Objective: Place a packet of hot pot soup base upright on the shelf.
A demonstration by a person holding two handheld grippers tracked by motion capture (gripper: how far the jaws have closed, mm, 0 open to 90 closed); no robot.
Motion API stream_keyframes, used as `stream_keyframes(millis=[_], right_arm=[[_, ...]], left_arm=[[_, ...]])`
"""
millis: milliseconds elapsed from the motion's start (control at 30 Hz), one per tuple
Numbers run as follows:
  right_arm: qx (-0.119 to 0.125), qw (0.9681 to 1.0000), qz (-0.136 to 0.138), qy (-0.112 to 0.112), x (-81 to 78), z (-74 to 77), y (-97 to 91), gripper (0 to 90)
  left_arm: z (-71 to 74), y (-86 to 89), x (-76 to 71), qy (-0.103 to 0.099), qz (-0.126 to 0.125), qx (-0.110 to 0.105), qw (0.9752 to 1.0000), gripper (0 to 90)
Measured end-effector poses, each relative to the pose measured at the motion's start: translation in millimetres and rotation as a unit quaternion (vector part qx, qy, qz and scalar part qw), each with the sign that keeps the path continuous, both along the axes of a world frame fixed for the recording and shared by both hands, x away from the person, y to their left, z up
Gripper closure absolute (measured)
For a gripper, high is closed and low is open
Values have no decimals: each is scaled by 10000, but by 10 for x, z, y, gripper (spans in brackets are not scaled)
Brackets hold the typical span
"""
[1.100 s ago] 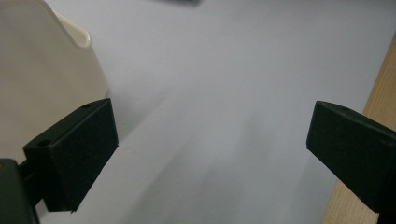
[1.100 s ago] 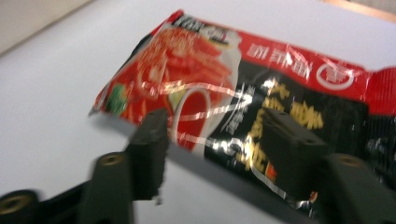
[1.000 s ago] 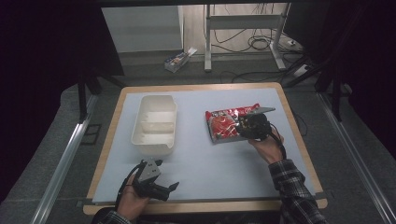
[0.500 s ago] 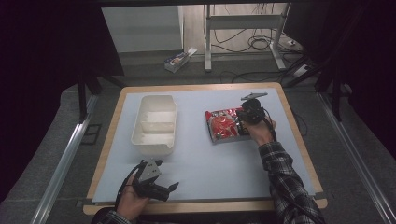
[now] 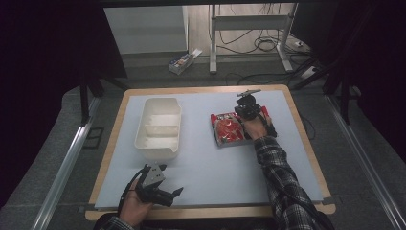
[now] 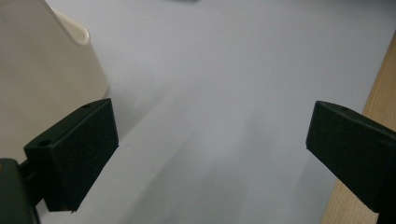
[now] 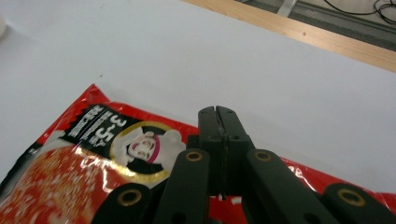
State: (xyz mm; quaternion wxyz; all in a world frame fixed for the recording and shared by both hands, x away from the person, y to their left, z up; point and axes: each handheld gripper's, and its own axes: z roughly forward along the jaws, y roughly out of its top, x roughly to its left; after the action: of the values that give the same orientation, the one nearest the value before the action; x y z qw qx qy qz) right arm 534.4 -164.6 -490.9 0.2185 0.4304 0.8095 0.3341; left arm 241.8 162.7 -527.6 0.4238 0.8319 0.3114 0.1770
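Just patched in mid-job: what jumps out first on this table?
The red snack packet grabs the eye, lying flat on the right half of the pale table, with the right gripper over its far edge, jaws shut together. Left of it stands a cream two-compartment container, both sections looking empty. The left gripper rests near the front edge, jaws open with nothing between them.

- We see open mat (image 5: 206,158) between the white container (image 5: 159,127) and the red packet (image 5: 229,130).
- The container blocks the left gripper (image 5: 167,194)'s far-left side.
- Bare mat lies beyond the right gripper (image 7: 219,114).
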Motion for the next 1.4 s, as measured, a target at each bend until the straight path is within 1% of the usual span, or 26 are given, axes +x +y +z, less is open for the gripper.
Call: stream_keyframes(millis=[33,67,233,300,333,433,467,567,600,633,667,700,767,800,933,1000,1033,1100,1133,1267,1400], right_arm=[[-21,10000,-49,36,45,-30,26,890],[-21,10000,-49,36,45,-30,26,890],[-28,9998,-142,148,147,-121,80,890],[-94,9997,-155,147,168,-141,103,890],[-192,9996,-142,141,184,-159,118,890],[-229,9994,-160,181,200,-174,125,891],[-289,9990,-206,257,204,-177,129,893],[-604,9973,-207,366,191,-198,146,894],[-604,9973,-207,366,191,-198,146,894],[-710,9963,-184,443,188,-221,141,894],[-730,9964,-159,404,150,-255,122,894],[-684,9966,-181,423,129,-253,123,895],[-718,9963,-149,453,112,-246,131,895],[-760,9956,-11,544,72,-227,151,894],[-680,9959,82,590,23,-229,160,894],[-633,9958,156,643,-14,-224,173,894],[-643,9951,226,718,-57,-218,198,894],[-635,9951,265,715,-78,-219,210,894],[-634,9948,327,721,-130,-221,228,894],[-617,9948,375,718,-189,-225,235,893],[-606,9943,460,750,-324,-224,215,893]], left_arm=[[1,0,-1,-1,-5,2,10000,21],[1,0,-1,-1,-5,2,10000,21],[-1,4,3,11,0,-2,10000,21],[-1,7,3,17,2,-7,10000,22],[-2,7,4,18,5,3,10000,22],[-4,4,3,24,-4,11,10000,22],[-5,0,1,25,-6,30,10000,22],[-5,-1,0,25,-9,38,10000,22],[-5,-1,0,25,-9,38,10000,22],[-4,-1,-1,24,-8,37,10000,22],[-4,-2,-2,23,-9,34,10000,23],[-4,-4,0,29,-8,34,10000,23],[-6,-5,2,32,-10,38,10000,23],[-6,-9,3,39,-17,48,10000,23],[-6,-15,2,39,-23,64,10000,23],[-7,-14,4,41,-32,105,9999,23],[-7,-15,3,41,-31,102,9999,23],[-5,-15,2,35,-31,94,9999,23],[-4,-14,1,36,-28,93,9999,23],[-3,-17,0,37,-34,99,9999,24],[-4,-23,0,46,-39,107,9999,25]])
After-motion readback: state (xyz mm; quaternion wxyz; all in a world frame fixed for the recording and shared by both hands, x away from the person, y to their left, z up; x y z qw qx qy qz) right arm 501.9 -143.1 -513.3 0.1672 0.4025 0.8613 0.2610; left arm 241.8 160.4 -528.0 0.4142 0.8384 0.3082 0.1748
